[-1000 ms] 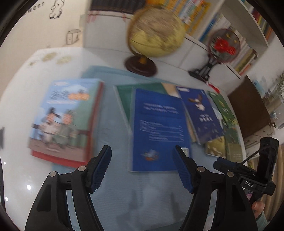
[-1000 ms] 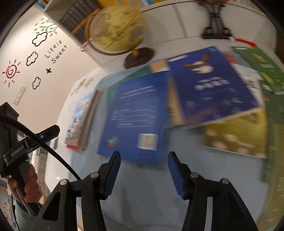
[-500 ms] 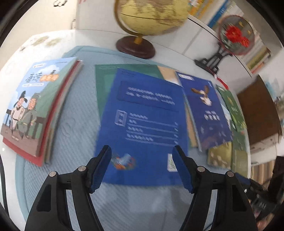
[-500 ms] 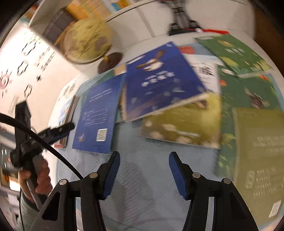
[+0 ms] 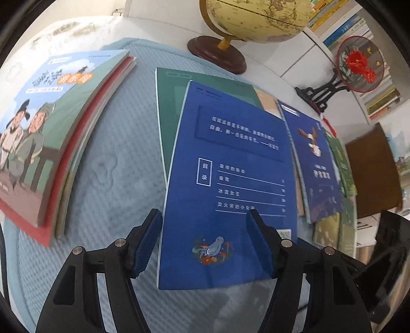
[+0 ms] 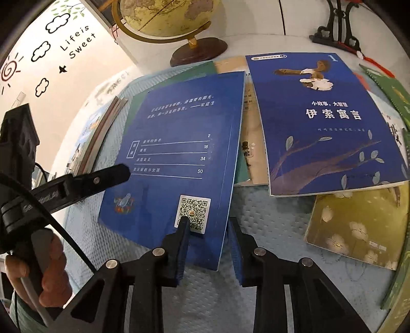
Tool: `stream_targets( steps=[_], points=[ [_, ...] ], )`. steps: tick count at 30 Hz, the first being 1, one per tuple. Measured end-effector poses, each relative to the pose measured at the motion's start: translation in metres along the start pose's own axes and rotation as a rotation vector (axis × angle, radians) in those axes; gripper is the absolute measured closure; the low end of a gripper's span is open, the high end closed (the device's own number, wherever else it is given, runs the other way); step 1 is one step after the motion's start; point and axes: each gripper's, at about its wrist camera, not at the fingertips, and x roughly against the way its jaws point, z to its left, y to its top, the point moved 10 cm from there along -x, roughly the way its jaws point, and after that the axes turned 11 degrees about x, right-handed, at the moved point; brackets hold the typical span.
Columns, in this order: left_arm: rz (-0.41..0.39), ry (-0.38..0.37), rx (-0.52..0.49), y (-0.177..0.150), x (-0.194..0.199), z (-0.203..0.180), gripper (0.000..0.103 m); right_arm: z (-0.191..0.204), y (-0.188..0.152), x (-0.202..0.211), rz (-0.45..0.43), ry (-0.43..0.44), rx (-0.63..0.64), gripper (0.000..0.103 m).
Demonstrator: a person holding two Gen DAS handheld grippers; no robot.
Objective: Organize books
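Observation:
A blue book lies back cover up on a pale blue mat, over a green book. It also shows in the right wrist view. My left gripper is open, its fingers either side of the book's near end. My right gripper is open, straddling the book's near right corner. A blue eagle-cover book lies to the right. A stack with a cartoon cover lies to the left.
A globe on a wooden base stands at the back. A red fan ornament on a black stand is at back right. Olive and green books lie at the right. Shelves of books stand behind.
Both grippers have moved in on the blue back-cover book. The left now has its near end between its fingers; the right swung left from the olive book to its corner.

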Motion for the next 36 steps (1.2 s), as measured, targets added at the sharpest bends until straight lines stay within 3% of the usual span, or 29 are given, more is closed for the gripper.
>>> stream_targets(
  steps=[5, 9, 11, 16, 19, 25, 27, 32, 36],
  points=[
    [0.069, -0.041, -0.051, -0.04, 0.009, -0.012, 0.038, -0.008, -0.024, 0.012, 0.043, 0.023, -0.014, 0.074],
    [0.19, -0.031, -0.176, -0.105, 0.009, -0.016, 0.038, -0.009, -0.065, 0.024, 0.105, 0.03, 0.033, 0.071],
    [0.207, -0.032, -0.209, -0.126, 0.012, -0.014, 0.038, -0.01, -0.084, 0.028, 0.122, 0.032, 0.06, 0.071],
    [0.12, 0.001, -0.12, -0.123, 0.026, -0.004, 0.038, -0.027, -0.093, 0.04, 0.053, 0.037, -0.018, 0.071],
    [0.126, -0.056, -0.078, -0.119, 0.024, -0.012, 0.038, -0.028, -0.081, 0.034, -0.008, 0.036, -0.029, 0.068],
    [0.107, -0.051, -0.061, -0.123, 0.016, -0.015, 0.038, -0.015, -0.08, 0.033, 0.007, 0.019, 0.013, 0.065],
    [0.102, -0.069, -0.043, -0.125, 0.019, -0.012, 0.038, -0.015, -0.085, 0.038, 0.014, 0.08, -0.017, 0.065],
    [0.082, -0.114, 0.007, -0.129, 0.027, -0.002, 0.038, 0.007, -0.079, 0.089, -0.077, 0.406, -0.055, 0.065],
    [0.085, -0.16, 0.061, -0.129, 0.028, 0.0, 0.038, 0.017, -0.075, 0.08, -0.051, 0.445, -0.038, 0.065]
  ],
)
